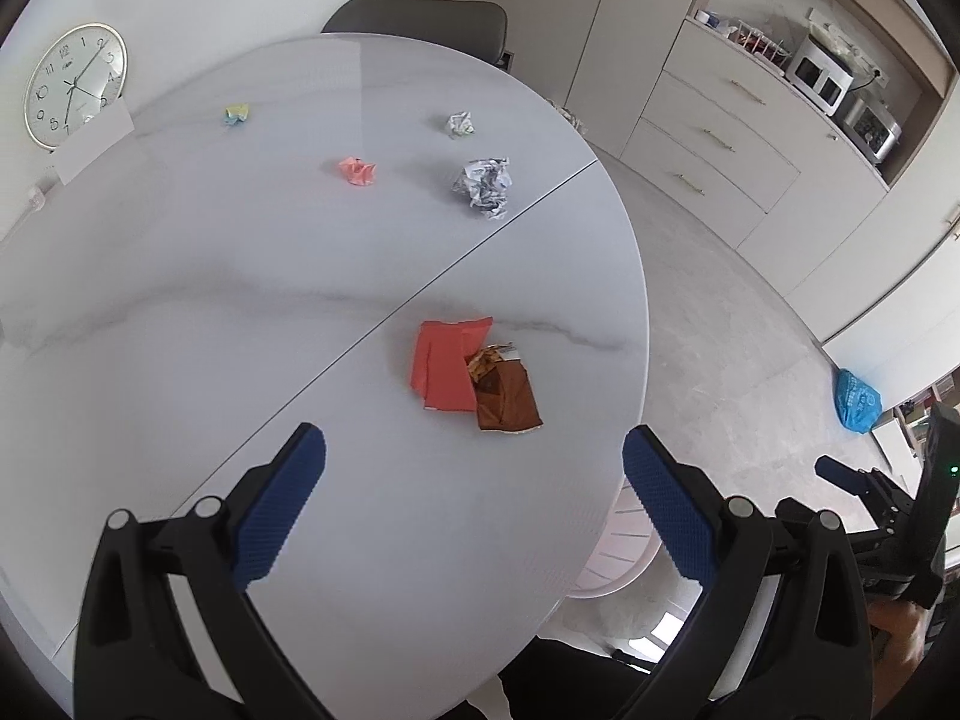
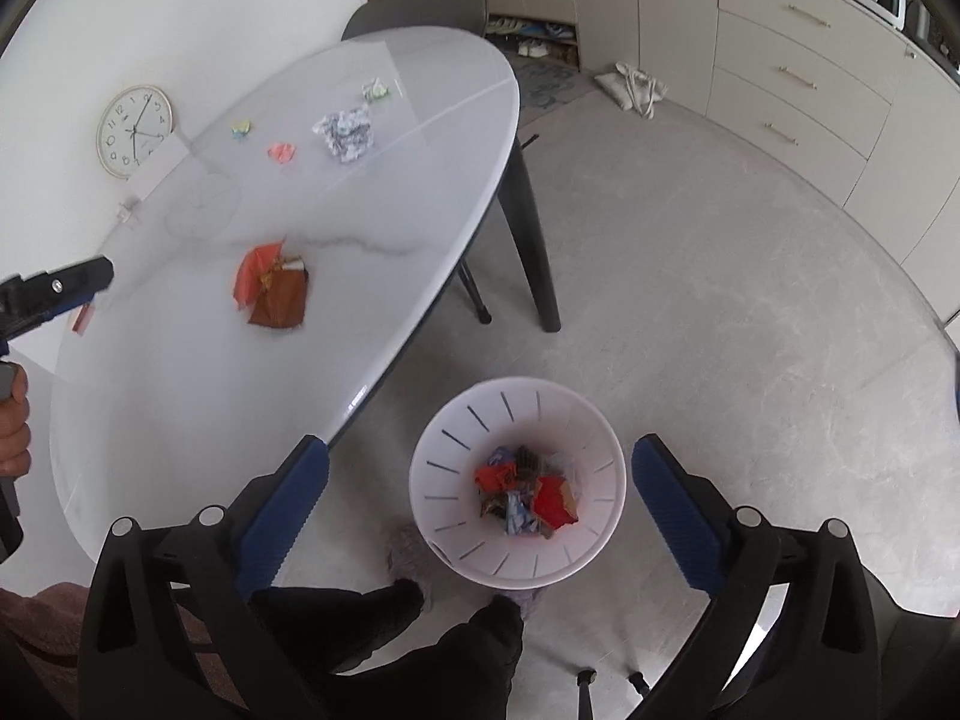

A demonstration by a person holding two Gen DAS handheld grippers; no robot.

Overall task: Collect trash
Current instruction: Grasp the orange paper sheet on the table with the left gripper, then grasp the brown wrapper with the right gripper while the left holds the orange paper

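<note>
My left gripper (image 1: 474, 450) is open and empty above the near part of the white table (image 1: 180, 300). Just ahead of it lie a red paper (image 1: 447, 363) and a brown wrapper (image 1: 507, 402), touching. Farther off lie a pink crumpled paper (image 1: 358, 171), a grey-white crumpled paper (image 1: 486, 185), a small white wad (image 1: 461, 123) and a yellow-blue wad (image 1: 236, 113). My right gripper (image 2: 480, 462) is open and empty above the white bin (image 2: 438, 456) on the floor, which holds several wrappers (image 2: 528, 495). The red paper (image 2: 255, 273) and brown wrapper (image 2: 282, 303) show there too.
A wall clock (image 1: 72, 84) leans at the table's far left. A dark chair (image 1: 420, 21) stands behind the table. Cabinets and drawers (image 1: 720, 132) line the right. A blue bag (image 1: 858, 401) lies on the floor. The table's legs (image 2: 534, 240) stand beside the bin. My legs (image 2: 420, 630) are below.
</note>
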